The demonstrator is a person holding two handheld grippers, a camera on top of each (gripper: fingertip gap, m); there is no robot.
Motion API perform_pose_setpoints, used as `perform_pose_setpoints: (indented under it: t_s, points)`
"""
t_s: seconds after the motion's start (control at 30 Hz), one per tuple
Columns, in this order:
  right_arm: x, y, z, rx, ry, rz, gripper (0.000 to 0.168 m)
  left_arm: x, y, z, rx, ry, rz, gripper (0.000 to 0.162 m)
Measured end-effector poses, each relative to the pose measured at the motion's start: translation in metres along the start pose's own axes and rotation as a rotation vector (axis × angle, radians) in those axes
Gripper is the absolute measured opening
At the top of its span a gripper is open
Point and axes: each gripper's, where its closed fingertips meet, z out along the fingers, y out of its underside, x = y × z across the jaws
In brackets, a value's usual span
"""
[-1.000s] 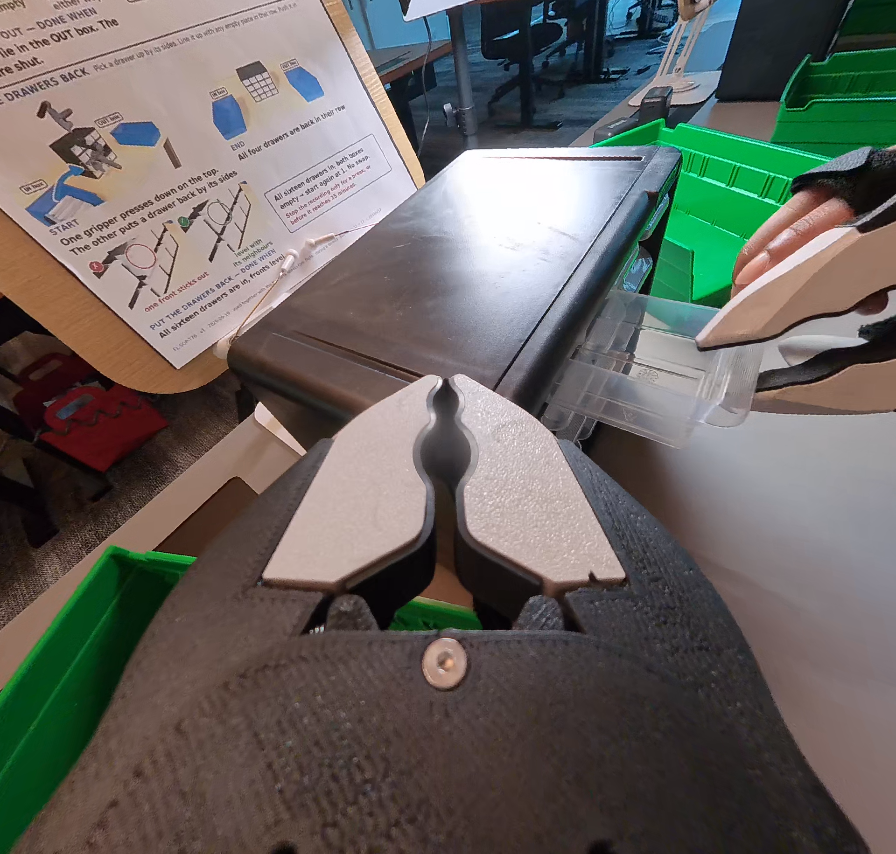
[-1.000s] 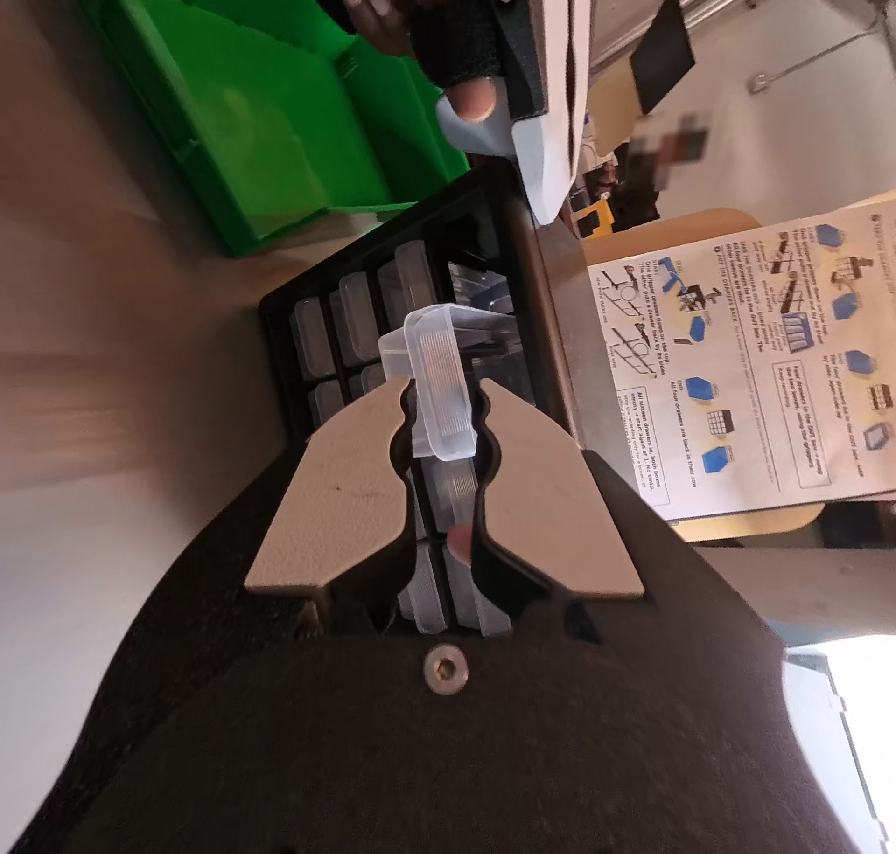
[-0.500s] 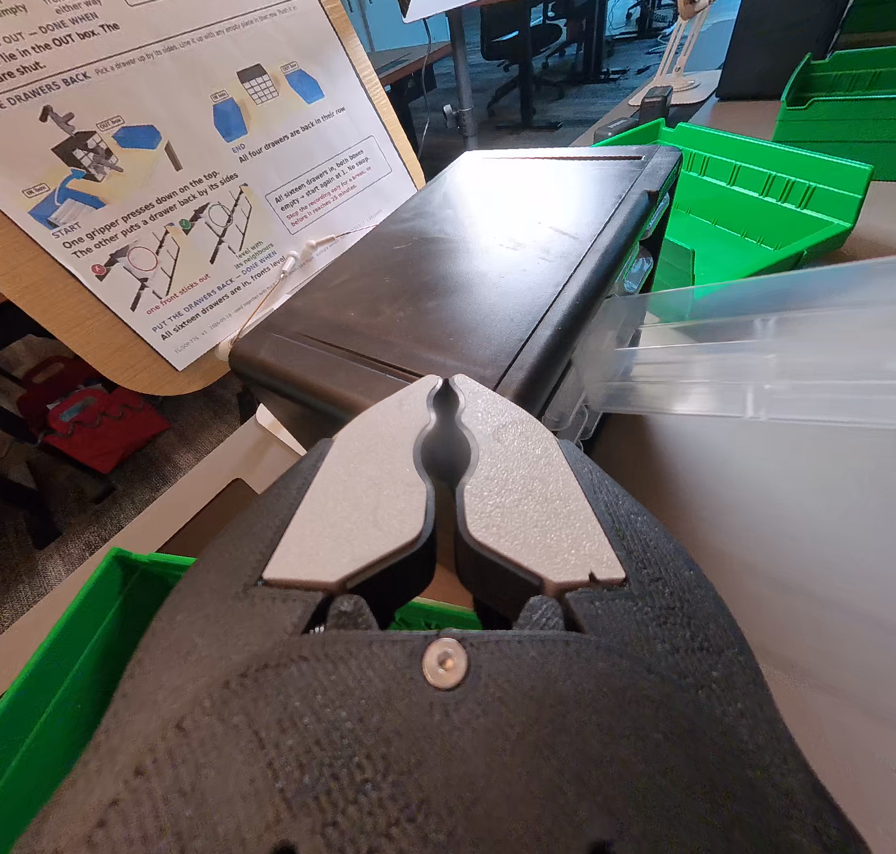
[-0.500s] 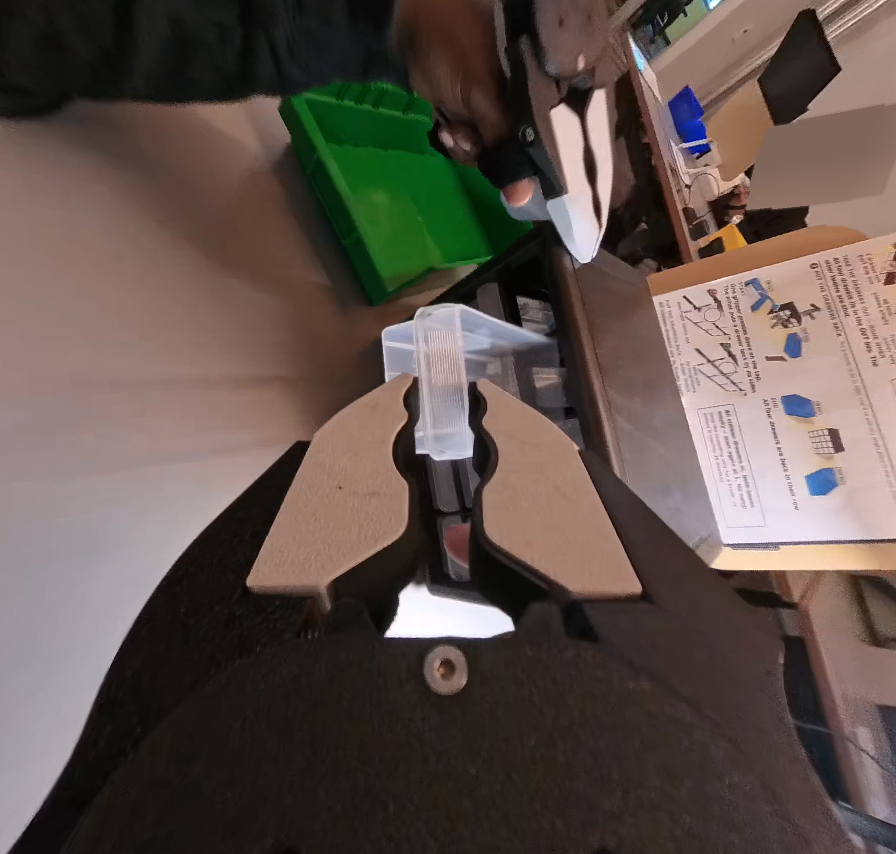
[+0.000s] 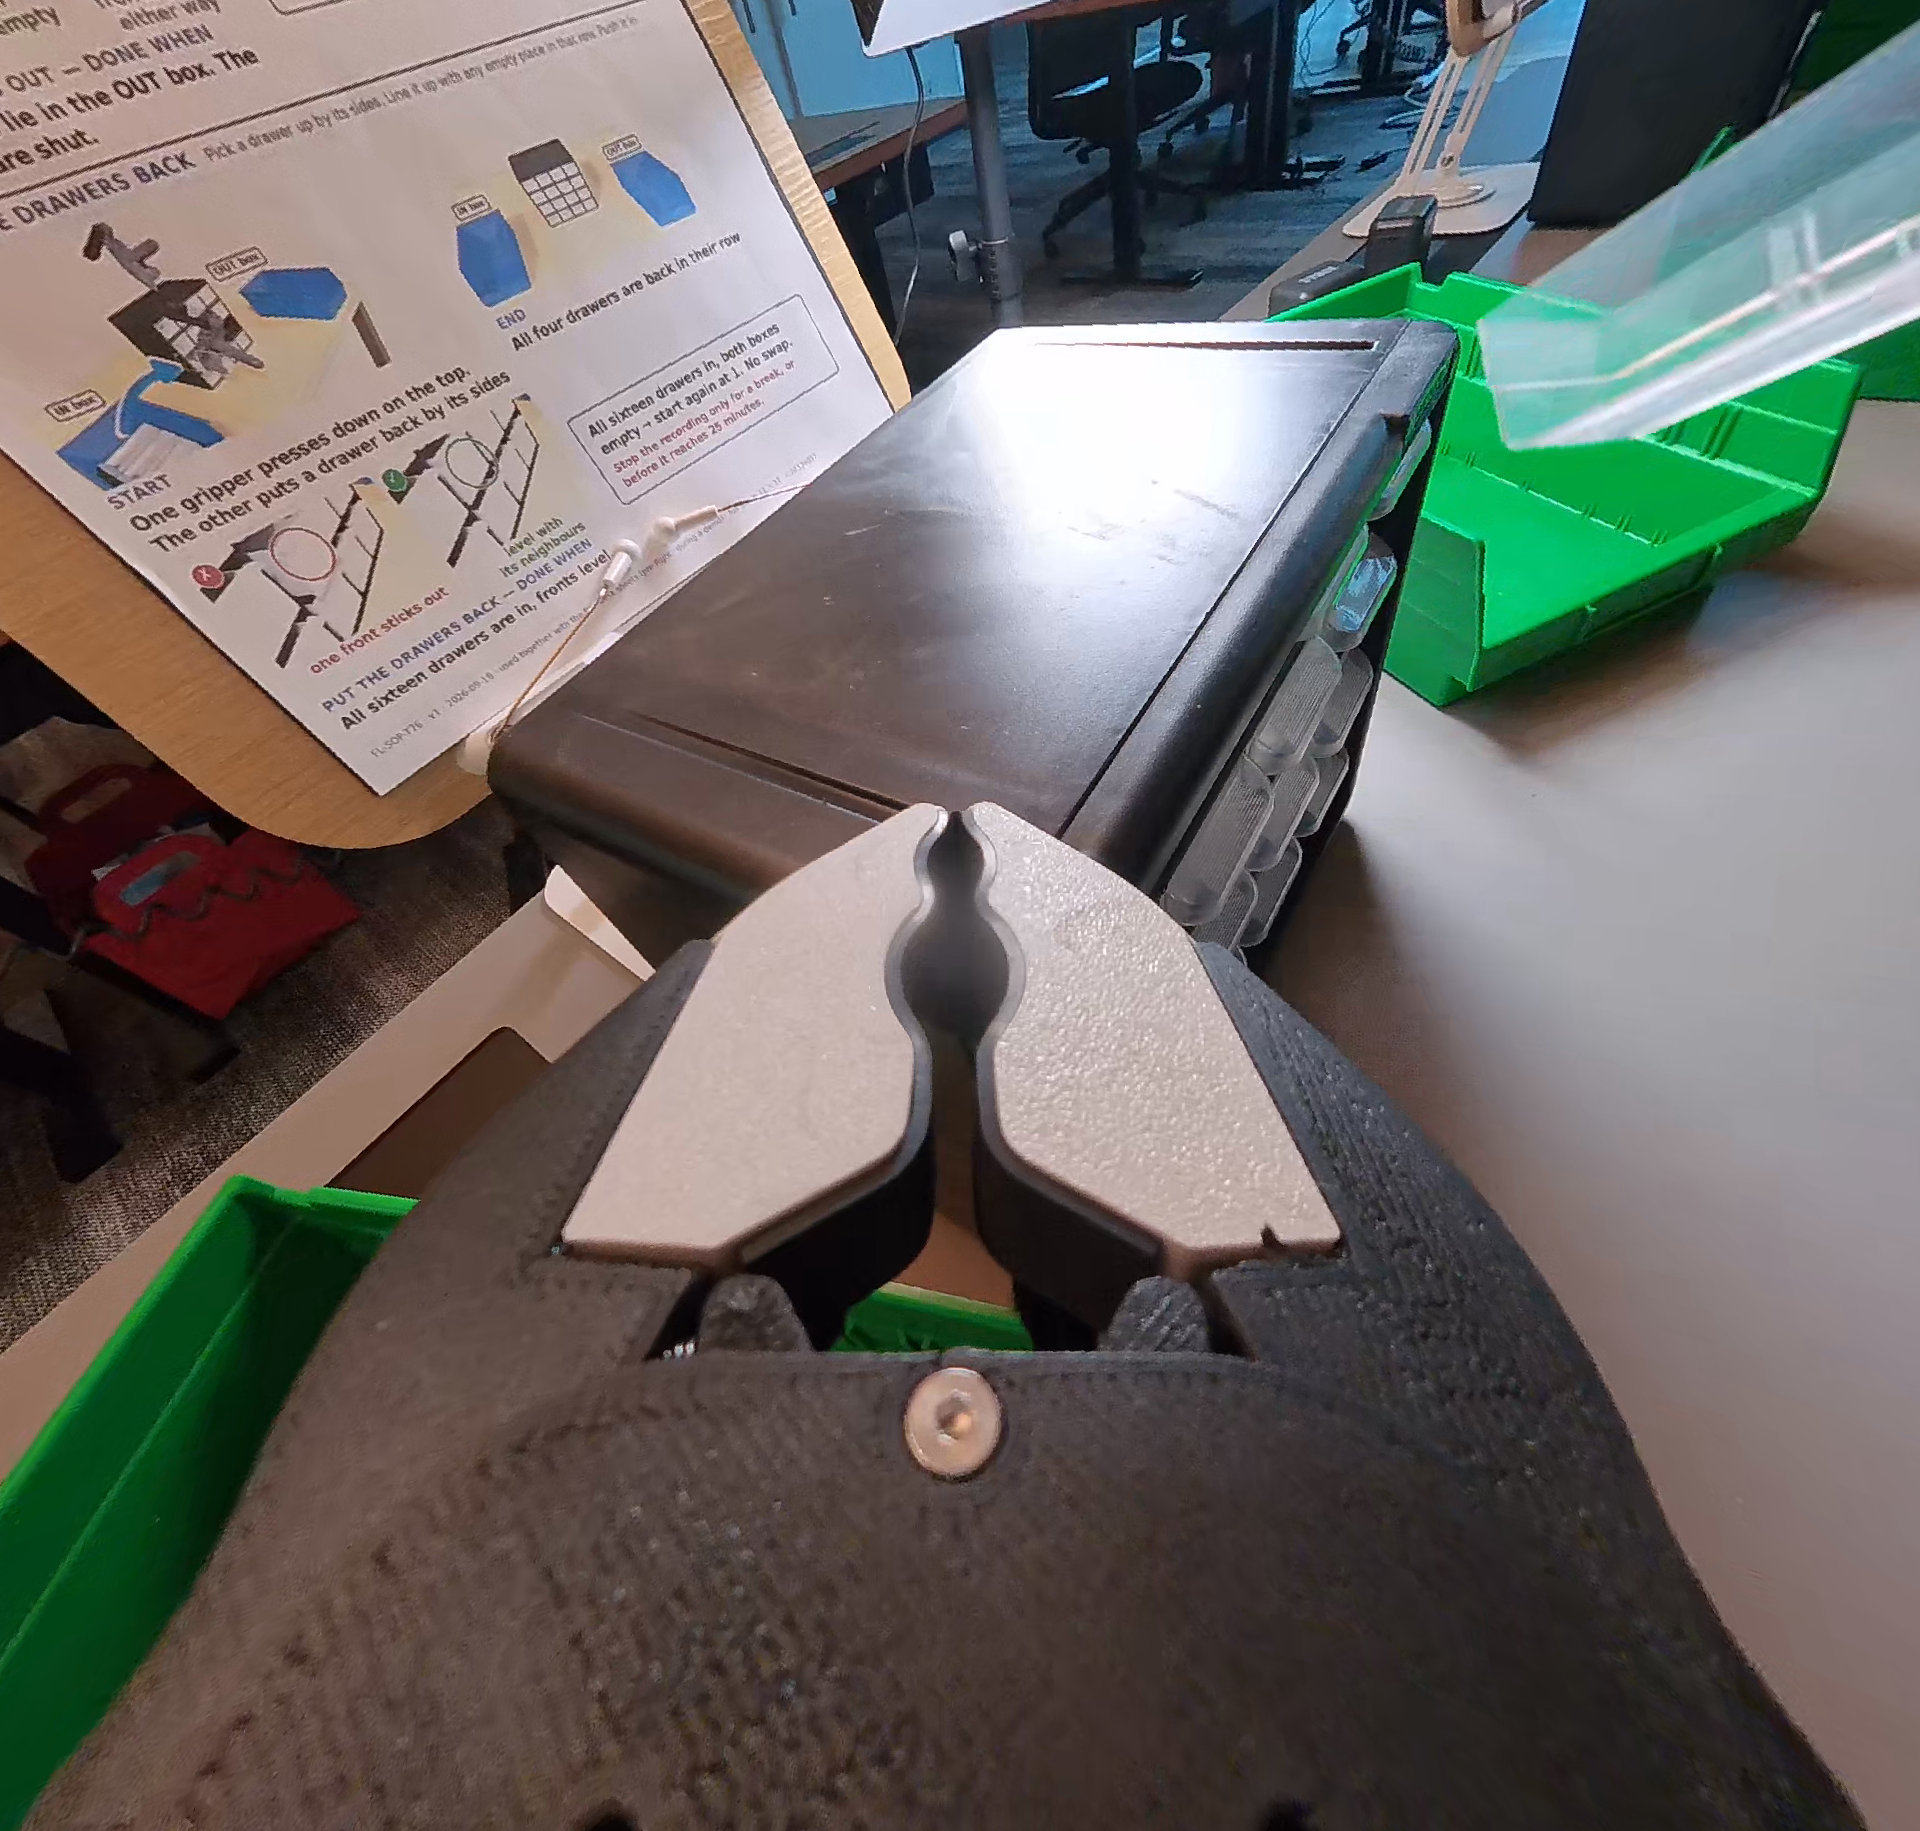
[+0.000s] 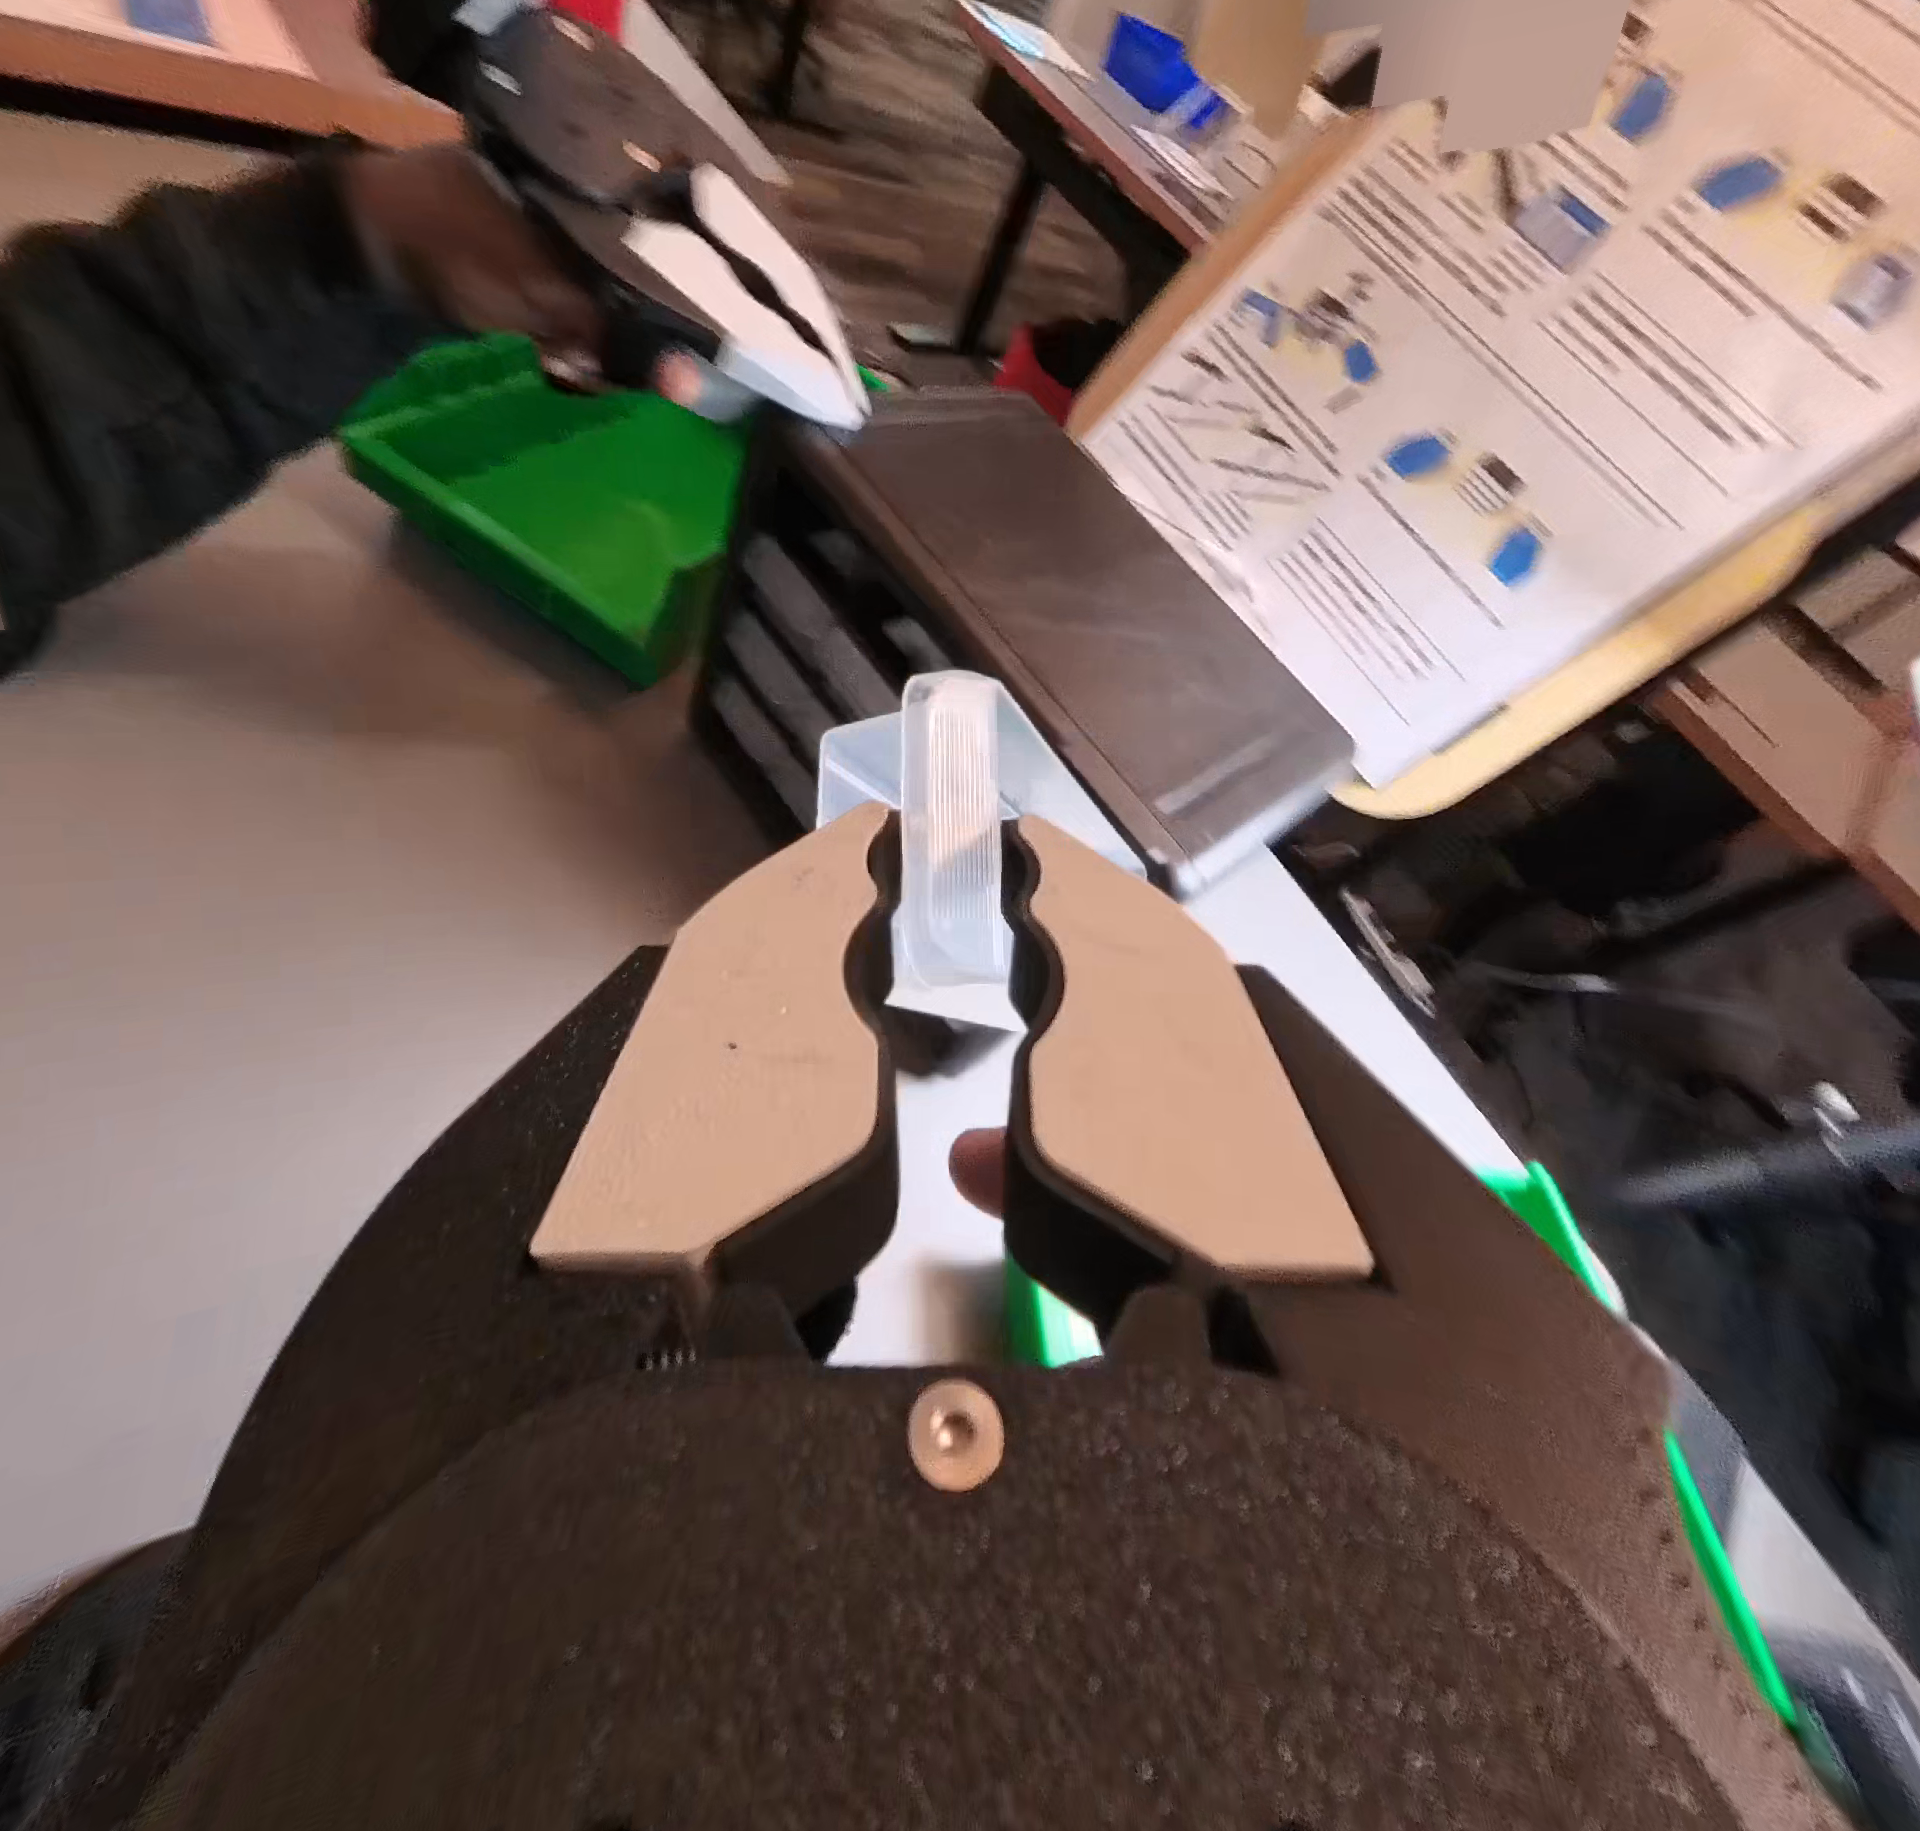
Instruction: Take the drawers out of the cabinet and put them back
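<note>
The black drawer cabinet (image 5: pixel 987 576) stands on the grey table, with clear drawers (image 5: pixel 1299 732) showing in its front. My left gripper (image 5: pixel 954 825) is shut and empty, its tips resting at the near edge of the cabinet top. My right gripper (image 6: pixel 951 831) is shut on the front handle of a clear drawer (image 6: pixel 951 846) and holds it in the air, clear of the cabinet (image 6: pixel 1060 618). That drawer (image 5: pixel 1704 295) shows tilted at the upper right in the left wrist view. The left gripper (image 6: pixel 790 347) also shows in the right wrist view, on the cabinet's far corner.
A green bin (image 5: pixel 1579 534) sits on the table beyond the cabinet. Another green bin (image 5: pixel 125 1418) lies below my left gripper, and also shows in the right wrist view (image 6: pixel 540 493). An instruction poster on a board (image 5: pixel 343 327) leans behind the cabinet. Desks and chairs stand in the background.
My right gripper pulled the clear drawer fully out of the cabinet and lifted it up and away to the right. My left gripper stayed shut on the cabinet top.
</note>
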Motion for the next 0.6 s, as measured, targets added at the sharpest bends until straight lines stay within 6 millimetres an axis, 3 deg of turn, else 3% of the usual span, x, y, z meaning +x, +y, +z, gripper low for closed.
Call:
perform_pose_setpoints:
  t_s: [0.17, 0.3, 0.6]
  points:
    - [0.049, 0.049, -0.009, -0.132, 0.203, 0.105, 0.018, 0.0, 0.0, 0.0, 0.003, -0.002, -0.004, 0.0]
    - [0.086, 0.104, -0.005, -0.272, 0.331, 0.133, 0.018, 0.0, 0.0, 0.0, 0.006, -0.007, -0.007, 0.0]
    - [0.151, 0.234, 0.034, -0.597, 0.545, 0.208, 0.017, 0.0, 0.0, 0.0, 0.014, 0.009, -0.021, 0.0]
